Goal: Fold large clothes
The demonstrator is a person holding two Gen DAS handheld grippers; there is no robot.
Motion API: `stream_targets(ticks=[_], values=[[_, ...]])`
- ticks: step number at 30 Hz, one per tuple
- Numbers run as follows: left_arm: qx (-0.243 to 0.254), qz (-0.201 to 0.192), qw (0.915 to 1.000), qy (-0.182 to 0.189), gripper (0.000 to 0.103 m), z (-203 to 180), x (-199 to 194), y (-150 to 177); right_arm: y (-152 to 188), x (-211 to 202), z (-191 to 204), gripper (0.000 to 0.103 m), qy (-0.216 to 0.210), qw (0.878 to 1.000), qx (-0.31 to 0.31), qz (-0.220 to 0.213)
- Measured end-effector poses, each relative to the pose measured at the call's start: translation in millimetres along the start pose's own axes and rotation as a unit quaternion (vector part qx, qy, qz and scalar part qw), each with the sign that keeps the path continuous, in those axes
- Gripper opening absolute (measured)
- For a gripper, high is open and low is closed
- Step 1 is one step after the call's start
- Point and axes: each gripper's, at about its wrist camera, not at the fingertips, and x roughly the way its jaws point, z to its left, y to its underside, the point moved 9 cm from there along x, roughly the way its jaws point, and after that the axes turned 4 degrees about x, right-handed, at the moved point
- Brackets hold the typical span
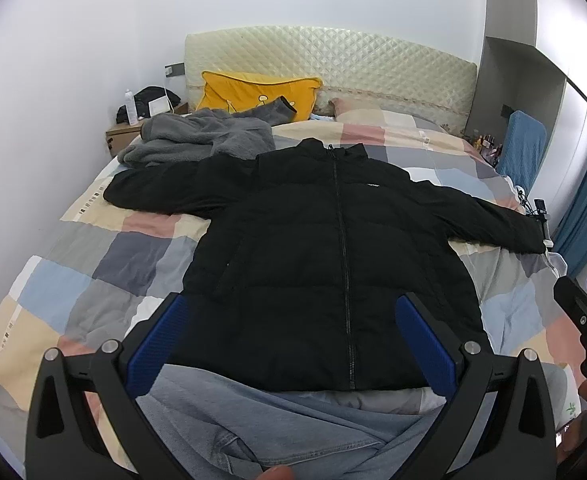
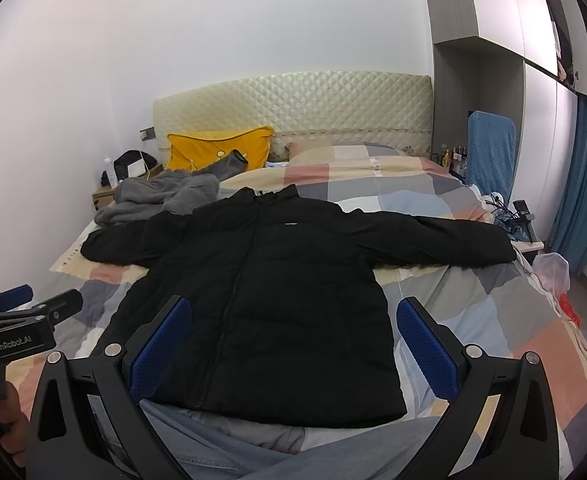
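Lying flat: black jacket [image 1: 325,264] | hem partly hidden by left hand-held gripper [image 1: 293,344], right hand-held gripper [image 2: 293,344] | both wide, empty

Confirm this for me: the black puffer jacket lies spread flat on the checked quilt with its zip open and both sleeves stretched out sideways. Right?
Not quite. The black puffer jacket is zipped shut: the left wrist view shows the zip closed from hem to collar. The rest holds: it lies spread flat on the checked quilt with both sleeves stretched out sideways.

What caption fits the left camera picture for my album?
Open left tongs hover over a black jacket spread flat on the bed.
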Motion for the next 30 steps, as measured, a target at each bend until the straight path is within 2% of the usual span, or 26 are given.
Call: stream_targets(ticks=[9,12,18,20,22,24,28,30], values=[[0.002,-0.003,1.0,-0.001,0.103,-0.2,6.8,-11.4,-11.1,1.5,-1.8,0.103,-0.008,1.0,0.001,-0.018],[0.003,-0.024,0.9997,0.006,0.103,-7.9,7.4,-17.0,-18.2,2.9,-5.1,0.103,-0.011,1.0,0.005,-0.025],[-0.004,-0.034,0.9991,0.025,0.103,-18.1,20.9,-48.2,-35.8,10.1,-12.9,0.103,-0.015,0.999,0.0,-0.051],[-0.004,-0.049,0.9983,0.031,0.103,-22.5,20.3,-61.1,-41.2,12.7,-17.2,0.103,-0.016,0.998,-0.001,-0.057],[-0.001,-0.081,0.9961,0.035,0.103,-29.6,21.8,-76.4,-49.0,11.7,-24.3,0.103,-0.006,0.997,-0.011,-0.074],[0.011,-0.088,0.9955,0.034,0.103,-39.6,33.2,-87.1,-56.4,10.7,-30.4,0.103,0.004,0.996,-0.023,-0.084],[0.016,-0.084,0.9943,0.064,0.103,-58.9,54.5,-106.6,-72.8,13.5,-49.8,0.103,0.0,0.996,-0.011,-0.091],[0.018,-0.103,0.992,0.071,0.103,-65.4,56.3,-122.7,-80.4,17.6,-59.8,0.103,0.001,0.996,-0.012,-0.093]])
